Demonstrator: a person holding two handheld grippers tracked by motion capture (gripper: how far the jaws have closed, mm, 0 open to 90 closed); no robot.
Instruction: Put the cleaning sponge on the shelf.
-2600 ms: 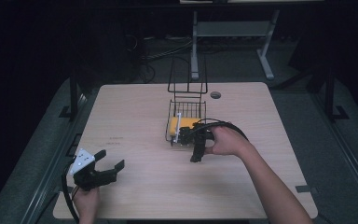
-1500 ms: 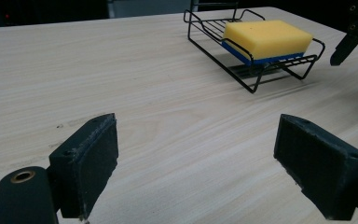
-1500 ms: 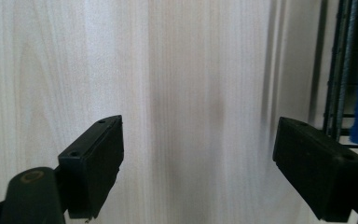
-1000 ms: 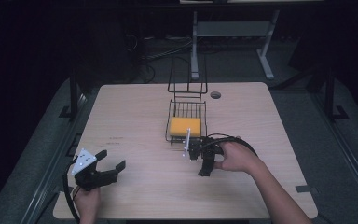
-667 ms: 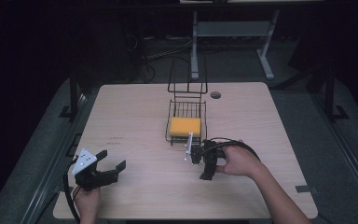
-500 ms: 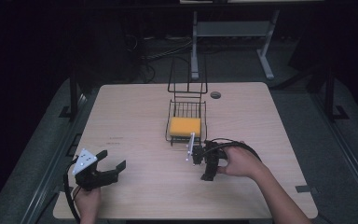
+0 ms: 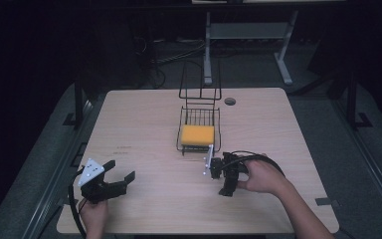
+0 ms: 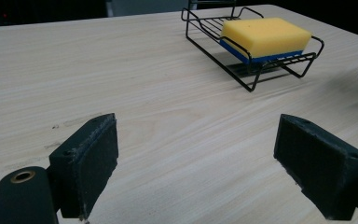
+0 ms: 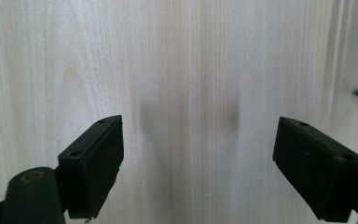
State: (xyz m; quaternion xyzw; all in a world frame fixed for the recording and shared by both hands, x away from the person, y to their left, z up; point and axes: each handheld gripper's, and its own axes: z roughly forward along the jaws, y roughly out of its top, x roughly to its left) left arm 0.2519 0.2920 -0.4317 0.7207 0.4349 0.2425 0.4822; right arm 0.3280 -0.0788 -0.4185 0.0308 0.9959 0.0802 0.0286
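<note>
Right tongs (image 7: 227,179) have withdrawn from the sponge (image 7: 197,134); both tongs gape wide, empty.

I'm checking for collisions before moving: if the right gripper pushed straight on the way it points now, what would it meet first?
Most likely the bare wooden table. The right gripper looks down at it, fingers wide open with nothing between them. How far off the wood lies is unclear.

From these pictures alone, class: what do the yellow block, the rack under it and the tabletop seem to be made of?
Yellow block: likely foam sponge, matte and soft-edged, with a blue underlayer. Rack: thin bent wire, probably metal, coated black. Tabletop: pale wood or wood-look laminate, smooth, with straight grain lines.
</note>
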